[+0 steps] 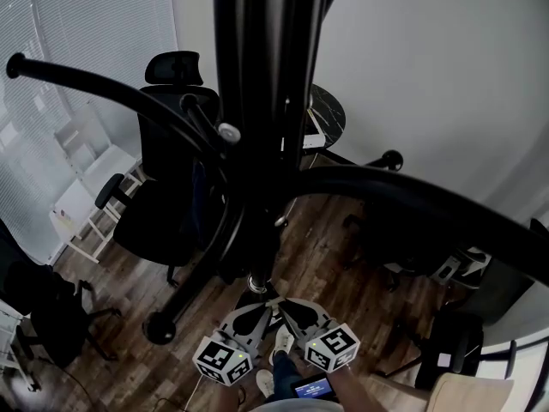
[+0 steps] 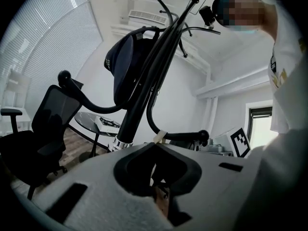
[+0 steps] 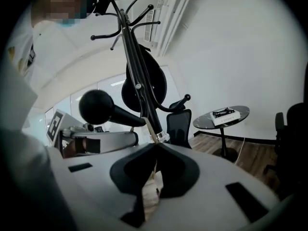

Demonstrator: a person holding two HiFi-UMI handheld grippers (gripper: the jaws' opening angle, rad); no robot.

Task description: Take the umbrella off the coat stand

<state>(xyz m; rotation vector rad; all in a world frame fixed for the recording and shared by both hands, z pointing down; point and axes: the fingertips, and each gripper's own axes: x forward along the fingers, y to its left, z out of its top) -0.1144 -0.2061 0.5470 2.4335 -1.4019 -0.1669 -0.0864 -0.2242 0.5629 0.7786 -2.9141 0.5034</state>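
Head view: one coat stand [image 1: 103, 82], one umbrella [image 1: 256, 280], two grippers. Left gripper [image 2: 156, 144] and right gripper [image 3: 156, 144] have jaws closed and empty; the umbrella's lower end lies just beyond their tips.

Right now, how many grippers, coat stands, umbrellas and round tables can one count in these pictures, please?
grippers: 2, the left gripper and the right gripper
coat stand: 1
umbrella: 1
round table: 1
total: 5

Left gripper [image 1: 257, 312] and right gripper [image 1: 292, 309] side by side down low, jaws of both closed.
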